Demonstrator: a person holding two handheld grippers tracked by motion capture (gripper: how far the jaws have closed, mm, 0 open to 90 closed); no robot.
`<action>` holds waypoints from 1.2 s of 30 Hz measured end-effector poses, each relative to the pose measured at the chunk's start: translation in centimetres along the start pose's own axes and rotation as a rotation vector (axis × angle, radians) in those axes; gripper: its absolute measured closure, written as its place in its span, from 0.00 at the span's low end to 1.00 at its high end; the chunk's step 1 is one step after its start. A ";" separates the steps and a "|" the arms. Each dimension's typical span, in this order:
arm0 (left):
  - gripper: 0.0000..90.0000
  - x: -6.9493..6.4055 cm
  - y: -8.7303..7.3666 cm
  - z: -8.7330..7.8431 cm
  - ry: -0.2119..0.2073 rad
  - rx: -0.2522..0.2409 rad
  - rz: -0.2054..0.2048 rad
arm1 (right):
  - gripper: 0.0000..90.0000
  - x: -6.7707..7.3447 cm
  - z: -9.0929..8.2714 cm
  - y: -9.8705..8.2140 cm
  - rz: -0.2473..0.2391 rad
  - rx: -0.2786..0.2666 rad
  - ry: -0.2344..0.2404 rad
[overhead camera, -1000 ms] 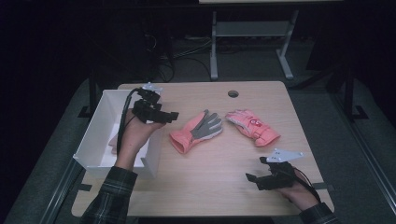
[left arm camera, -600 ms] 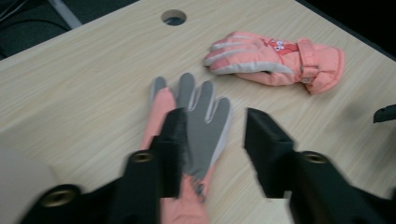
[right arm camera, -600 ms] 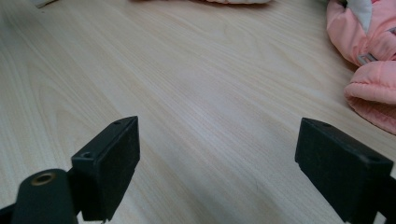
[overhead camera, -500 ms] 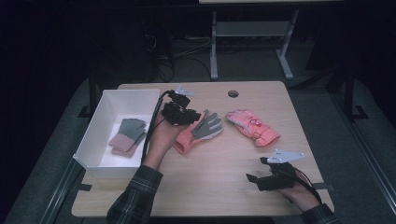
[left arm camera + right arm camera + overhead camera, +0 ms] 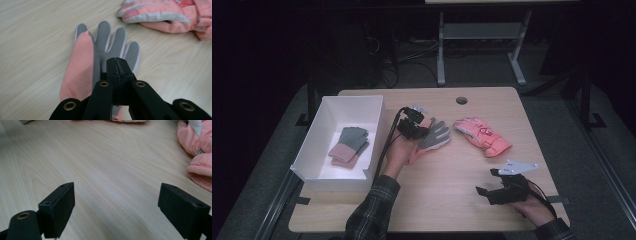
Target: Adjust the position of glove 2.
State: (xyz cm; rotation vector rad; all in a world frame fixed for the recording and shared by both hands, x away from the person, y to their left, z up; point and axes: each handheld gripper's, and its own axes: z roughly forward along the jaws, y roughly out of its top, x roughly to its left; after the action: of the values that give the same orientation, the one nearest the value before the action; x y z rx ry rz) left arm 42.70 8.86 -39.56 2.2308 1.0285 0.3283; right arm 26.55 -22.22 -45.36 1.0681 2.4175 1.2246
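Observation:
A pink glove with a grey palm (image 5: 435, 136) (image 5: 82, 65) lies palm up at mid-table. My left gripper (image 5: 421, 132) (image 5: 117, 65) hovers over its palm; its jaws have just been closing and now stand shut, pad against pad, with nothing showing between them. To the right lies a second pink glove (image 5: 484, 136) (image 5: 165, 15) (image 5: 197, 147), back up. Near the front right edge my right gripper (image 5: 482, 191) (image 5: 116, 195) rests open above bare wood, short of that glove.
A white box (image 5: 312, 167) at the table's left holds a grey and pink knitted glove pair (image 5: 349, 146). The wooden table (image 5: 452, 205) has a cable hole (image 5: 461, 100) at the back. Dark floor and a metal stand lie beyond.
My left hand has swung from above the white box to the right and down onto the grey-palmed glove. The knitted pair now lies in the box. The right hand has kept still.

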 end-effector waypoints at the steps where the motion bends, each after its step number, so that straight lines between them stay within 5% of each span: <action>1: 0.99 0.1 -0.2 0.3 0.004 0.014 0.005 | 0.15 0.0 0.0 0.0 0.000 0.001 0.000; 10: 0.99 0.8 -1.6 2.5 -0.002 0.046 -0.028 | 0.15 0.1 0.1 0.0 -0.001 0.001 0.004; 19: 1.00 0.5 -2.3 3.0 -0.057 0.064 -0.045 | 0.15 0.0 0.0 0.0 -0.001 0.002 0.005; 36: 1.00 -2.8 -3.5 1.6 -0.187 0.068 -0.009 | 0.15 0.1 0.1 0.0 -0.002 -0.001 0.001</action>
State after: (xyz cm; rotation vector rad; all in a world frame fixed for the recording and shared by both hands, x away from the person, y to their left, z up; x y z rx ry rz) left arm 39.49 7.73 -42.94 2.2676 0.9616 0.0790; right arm 26.50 -22.08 -45.37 1.0647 2.4177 1.2265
